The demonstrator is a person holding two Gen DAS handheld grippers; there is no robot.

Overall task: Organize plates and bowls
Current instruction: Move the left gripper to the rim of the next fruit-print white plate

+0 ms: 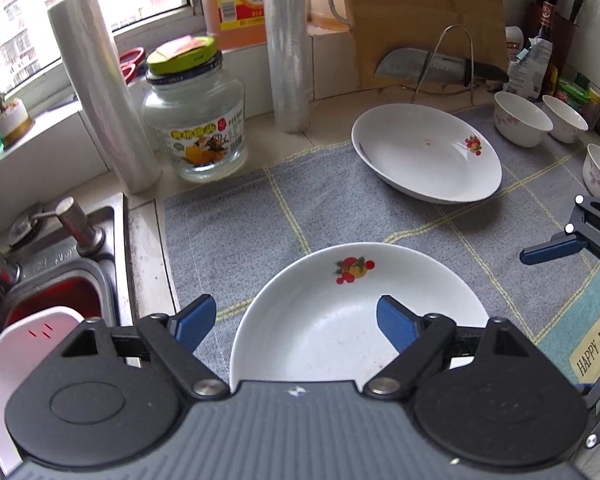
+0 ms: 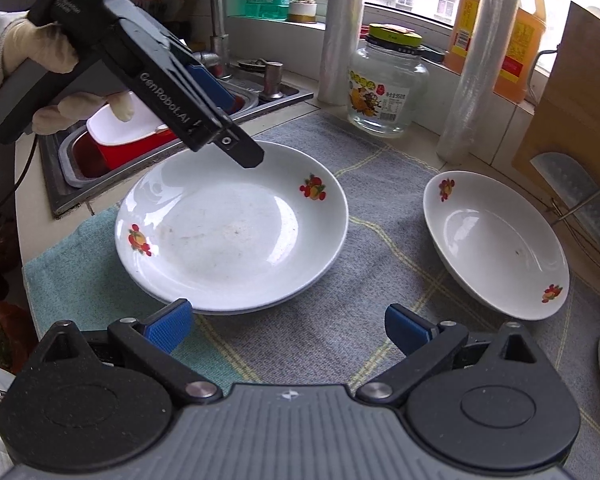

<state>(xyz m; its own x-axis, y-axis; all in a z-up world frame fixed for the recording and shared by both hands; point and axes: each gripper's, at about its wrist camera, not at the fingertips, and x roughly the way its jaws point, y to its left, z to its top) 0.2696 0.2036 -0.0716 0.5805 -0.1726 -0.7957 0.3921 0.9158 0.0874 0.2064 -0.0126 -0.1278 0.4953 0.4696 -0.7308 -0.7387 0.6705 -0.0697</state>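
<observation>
Left gripper (image 1: 296, 320) fingers held open over near plate (image 1: 340, 320), nothing gripped; right gripper (image 2: 288, 326) fingers open, empty; second plate (image 2: 496, 240) set far right on desk cloth (image 2: 340, 340).

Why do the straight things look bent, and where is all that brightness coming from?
Left wrist view: the fisheye lens bows the plastic-wrap roll, and the window is washed out white. Right wrist view: daylight glares off the near plate, and the corners go dark.
</observation>
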